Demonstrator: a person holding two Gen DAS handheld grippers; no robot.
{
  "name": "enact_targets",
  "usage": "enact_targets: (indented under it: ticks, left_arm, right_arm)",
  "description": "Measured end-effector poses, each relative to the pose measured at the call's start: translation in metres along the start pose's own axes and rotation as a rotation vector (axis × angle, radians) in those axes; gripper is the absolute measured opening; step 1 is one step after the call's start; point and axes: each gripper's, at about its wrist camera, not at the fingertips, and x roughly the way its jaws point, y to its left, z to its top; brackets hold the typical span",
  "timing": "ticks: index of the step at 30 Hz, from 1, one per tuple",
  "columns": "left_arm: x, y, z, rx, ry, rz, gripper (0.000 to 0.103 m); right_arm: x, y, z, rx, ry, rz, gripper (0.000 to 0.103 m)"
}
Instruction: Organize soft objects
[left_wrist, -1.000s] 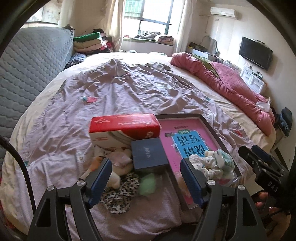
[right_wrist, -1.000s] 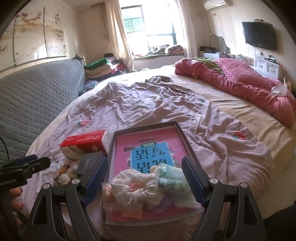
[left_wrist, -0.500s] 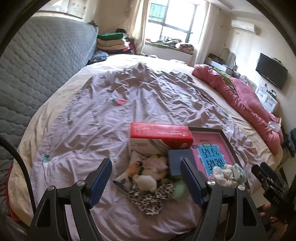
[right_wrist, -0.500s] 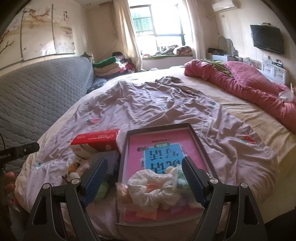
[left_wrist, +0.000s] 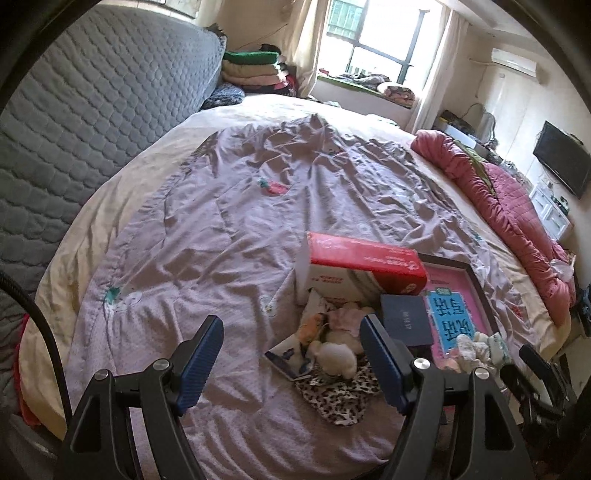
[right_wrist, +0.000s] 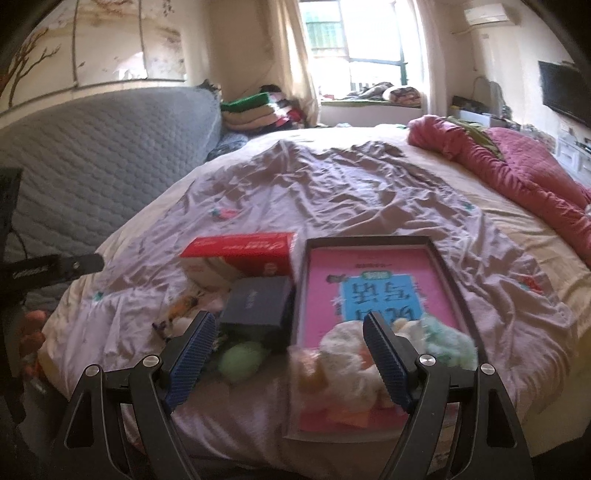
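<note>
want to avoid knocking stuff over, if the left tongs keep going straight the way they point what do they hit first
Probably the purple bedsheet: the open left tongs frame mostly bare cloth. The heap of soft toys sits just inside the right-hand finger, so it might be brushed; depth is unclear.

One red box (right_wrist: 240, 254), one dark blue box (right_wrist: 258, 308), one tray (right_wrist: 373, 240), two hand-held grippers.

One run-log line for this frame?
left gripper: open, empty | right gripper: open, empty | soft items: some in tray
</note>
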Motion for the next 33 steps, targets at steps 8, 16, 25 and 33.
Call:
enact_targets:
  ticks: [8, 16, 25, 33]
  left_arm:
    - [0.019, 0.015, -0.006, -0.023, 0.033, 0.020, 0.076]
    - [0.045, 0.020, -0.019, -0.017, 0.089, 0.017, 0.076]
    - [0.065, 0.027, -0.027, -0.023, 0.133, 0.010, 0.076]
    - [0.067, 0.017, -0.030, 0.012, 0.136, -0.006, 0.076]
  right_arm:
    - [0.021, 0.033, -0.012, -0.053, 0.064, 0.062, 0.083]
    - [0.043, 0.060, -0.026, -0.111, 0.123, 0.076, 0.083]
    - [0.073, 0.056, -0.040, -0.137, 0.202, 0.018, 0.083]
    - [0.080, 0.056, -0.043, -0.153, 0.213, 0.016, 0.083]
